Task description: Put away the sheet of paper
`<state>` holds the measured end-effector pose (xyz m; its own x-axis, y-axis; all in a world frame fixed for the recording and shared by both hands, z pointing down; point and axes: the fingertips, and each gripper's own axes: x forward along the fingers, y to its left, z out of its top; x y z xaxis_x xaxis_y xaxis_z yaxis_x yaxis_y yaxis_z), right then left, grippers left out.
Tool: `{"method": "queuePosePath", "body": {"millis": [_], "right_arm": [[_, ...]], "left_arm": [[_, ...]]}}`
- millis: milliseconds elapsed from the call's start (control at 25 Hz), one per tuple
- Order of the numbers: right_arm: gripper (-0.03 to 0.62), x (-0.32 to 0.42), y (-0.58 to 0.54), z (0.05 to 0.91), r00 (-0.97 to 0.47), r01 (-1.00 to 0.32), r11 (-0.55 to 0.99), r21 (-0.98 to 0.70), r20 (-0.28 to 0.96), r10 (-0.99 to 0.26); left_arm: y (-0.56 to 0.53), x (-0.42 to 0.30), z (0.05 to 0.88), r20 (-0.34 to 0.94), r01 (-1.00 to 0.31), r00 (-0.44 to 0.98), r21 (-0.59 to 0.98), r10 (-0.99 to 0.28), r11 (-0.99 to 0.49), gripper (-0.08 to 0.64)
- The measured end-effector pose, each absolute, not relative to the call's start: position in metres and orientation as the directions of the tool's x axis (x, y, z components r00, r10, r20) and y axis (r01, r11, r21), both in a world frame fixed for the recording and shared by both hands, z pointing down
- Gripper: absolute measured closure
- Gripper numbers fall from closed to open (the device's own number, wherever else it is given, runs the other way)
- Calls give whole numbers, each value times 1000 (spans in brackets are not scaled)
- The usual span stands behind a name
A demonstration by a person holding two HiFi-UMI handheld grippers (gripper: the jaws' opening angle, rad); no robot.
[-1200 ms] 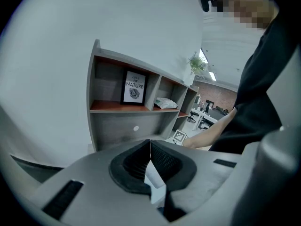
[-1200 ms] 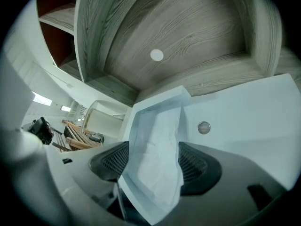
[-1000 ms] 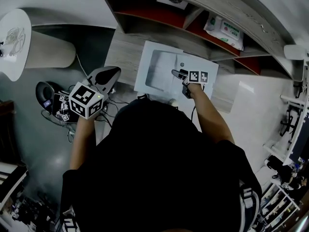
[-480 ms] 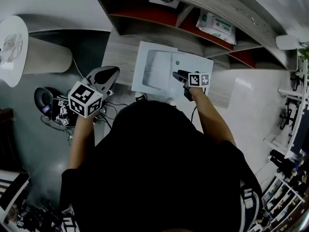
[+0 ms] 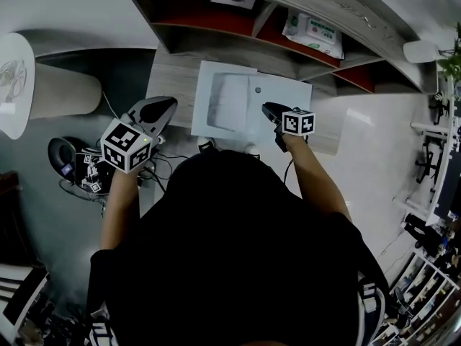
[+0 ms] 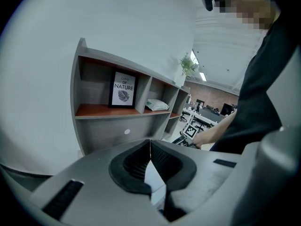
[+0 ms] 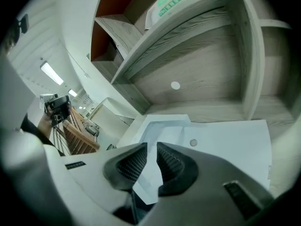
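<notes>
Shelf unit (image 5: pixel 338 13): stood along the desk's far edge.
Desk (image 5: pixel 171 85): pale wood grain, with the sheet of paper (image 5: pixel 288 92) lying on it.
Right gripper (image 7: pixel 151 146): over the sheet, jaws just closing, a slit apart, pinching nothing.
Left gripper (image 6: pixel 150 144): clenched empty, left of the desk.

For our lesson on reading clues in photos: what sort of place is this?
Probably an open-plan office: a wooden shelf unit with a framed print, desks with monitors behind, and strip ceiling lights.

My wooden desk (image 5: pixel 173 85) carries a white folder (image 5: pixel 282 103) lying flat; the shelf (image 5: pixel 216 29) above it holds a pack of wipes (image 5: pixel 313 29).
</notes>
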<state>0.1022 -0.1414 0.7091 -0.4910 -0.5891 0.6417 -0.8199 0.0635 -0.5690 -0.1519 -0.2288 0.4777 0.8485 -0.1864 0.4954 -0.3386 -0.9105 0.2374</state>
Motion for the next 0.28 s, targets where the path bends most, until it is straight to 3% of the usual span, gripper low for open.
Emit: {"method": "queuePosePath", "body": {"millis": [280], "right_arm": [[537,90,-142,689,-510,-826,146,-545,610,-606]], "left_arm": [[-228,-144,480,495,-319,853,242,-167,-916,540]]}}
